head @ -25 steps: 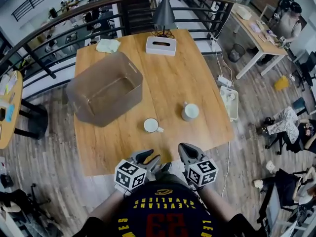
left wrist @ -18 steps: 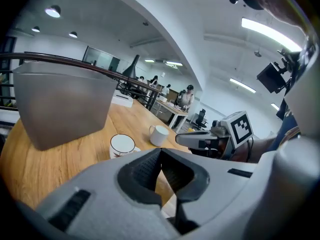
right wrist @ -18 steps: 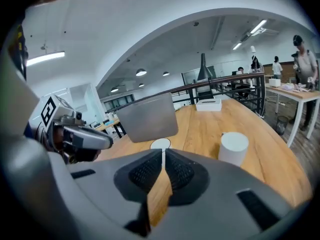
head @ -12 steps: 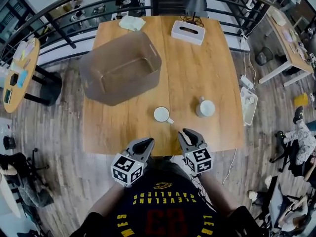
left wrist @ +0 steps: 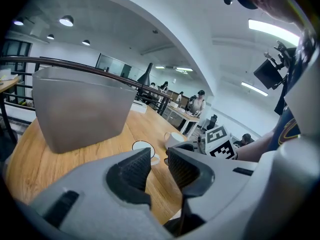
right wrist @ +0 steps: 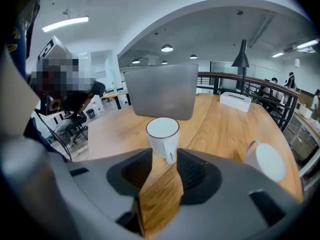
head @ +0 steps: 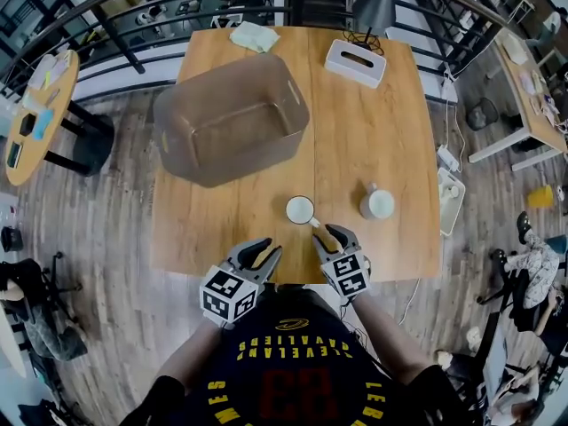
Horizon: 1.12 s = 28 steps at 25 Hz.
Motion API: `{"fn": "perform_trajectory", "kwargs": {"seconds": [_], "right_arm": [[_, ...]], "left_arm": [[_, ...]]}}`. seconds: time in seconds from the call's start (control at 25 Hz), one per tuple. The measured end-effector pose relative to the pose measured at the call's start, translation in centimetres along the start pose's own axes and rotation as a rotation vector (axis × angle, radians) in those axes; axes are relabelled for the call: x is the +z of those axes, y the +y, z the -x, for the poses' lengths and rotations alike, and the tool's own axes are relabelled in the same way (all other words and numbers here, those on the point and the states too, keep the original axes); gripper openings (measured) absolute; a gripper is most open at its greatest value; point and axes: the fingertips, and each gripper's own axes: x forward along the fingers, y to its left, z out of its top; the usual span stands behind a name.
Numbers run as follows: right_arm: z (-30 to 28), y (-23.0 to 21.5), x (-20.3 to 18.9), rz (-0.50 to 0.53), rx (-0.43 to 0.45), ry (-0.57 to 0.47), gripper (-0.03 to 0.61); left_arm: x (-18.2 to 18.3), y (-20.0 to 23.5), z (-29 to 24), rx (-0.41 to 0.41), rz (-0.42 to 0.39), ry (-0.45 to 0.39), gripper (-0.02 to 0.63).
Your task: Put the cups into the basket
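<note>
At the near edge of the wooden counter [head: 355,140], the left tool [head: 264,252] is held with its jaws only a narrow gap apart. They have just been opening, and nothing is caught between them. Beside it, the right tool [head: 333,235] is pointed at an upright white mug [head: 300,209]. Its jaws have just been opening and are spread wide. The mug's handle is met at their tips, possibly just between the pads, and no pressing on it is seen. A second white mug [head: 379,204] is placed to its right, apart. Farther off, the translucent grey basket [head: 232,169] is set on the counter's left half. A white tissue box [head: 355,62] and a pale cloth [head: 254,36] are found at the far edge.
</note>
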Motion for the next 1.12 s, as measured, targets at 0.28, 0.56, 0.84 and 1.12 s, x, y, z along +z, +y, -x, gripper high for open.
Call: {"fn": "perform_trajectory", "kwargs": {"seconds": [0.28,0.56,0.84,1.12], "right_arm": [[-3.2,-0.2,-0.4,0.152,-0.005,0.105,0.153],[-5.6,-0.7,-1.5,0.27,-0.004,0.191,0.152],[-6.5,-0.5,-1.5,0.281,0.029,0.226,0.139],[-6.7,-0.7,-1.6,0.265,0.043,0.249,0.075]], "left_arm": [[0.6,1.5,0.0,-0.007,0.001,0.01,0.114],[0.9,2.9,0.4,-0.013,0.024,0.01,0.114],[1.5,4.6,0.6,-0.006,0.033,0.004,0.114],[1.8,5.6,-0.2,-0.03,0.056,0.008,0.114]]}}
